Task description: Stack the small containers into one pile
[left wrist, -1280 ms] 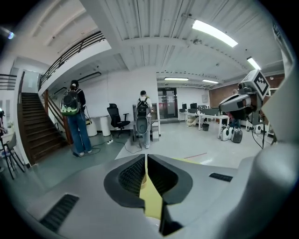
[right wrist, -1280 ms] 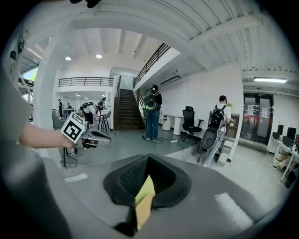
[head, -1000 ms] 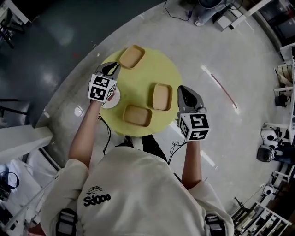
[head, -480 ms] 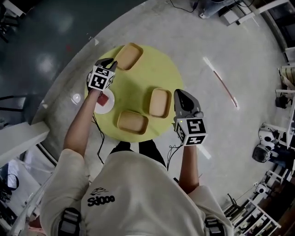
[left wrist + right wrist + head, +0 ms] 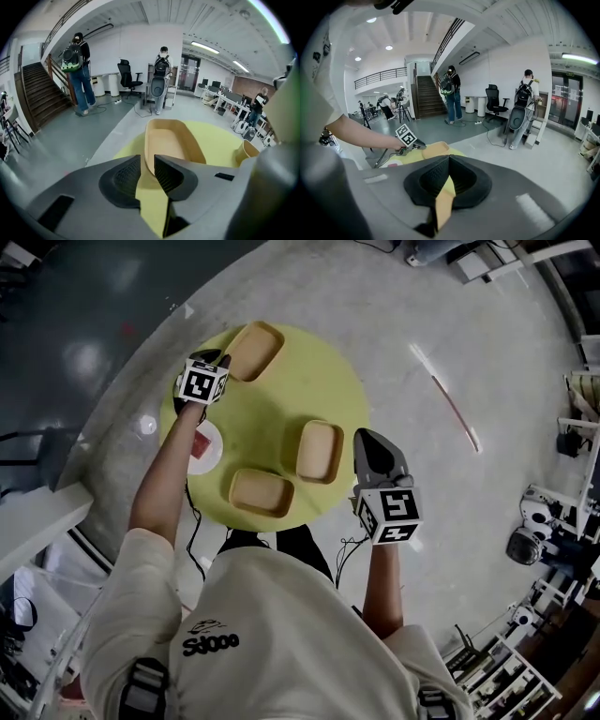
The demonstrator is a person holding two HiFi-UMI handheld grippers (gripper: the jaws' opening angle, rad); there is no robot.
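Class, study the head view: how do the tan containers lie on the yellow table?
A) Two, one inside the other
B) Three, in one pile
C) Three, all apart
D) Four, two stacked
C: the far container, the right container and the near container each lie alone on the table, none inside another.

- Clear across the middle of the round yellow-green table (image 5: 272, 409), and out to the rim at 2 o'clock.
- Blocked at 12 o'clock by a shallow tan oblong container (image 5: 255, 350), with the left gripper (image 5: 221, 361) at its 8 o'clock end.
- Blocked at 4 o'clock by a second tan container (image 5: 319, 450), with the right gripper (image 5: 366, 435) just beside it.
- Blocked at 6 o'clock by a third tan container (image 5: 261, 493), with only a narrow gap to the second.
- Low white disc with a red patch (image 5: 204, 448) at 8 o'clock.
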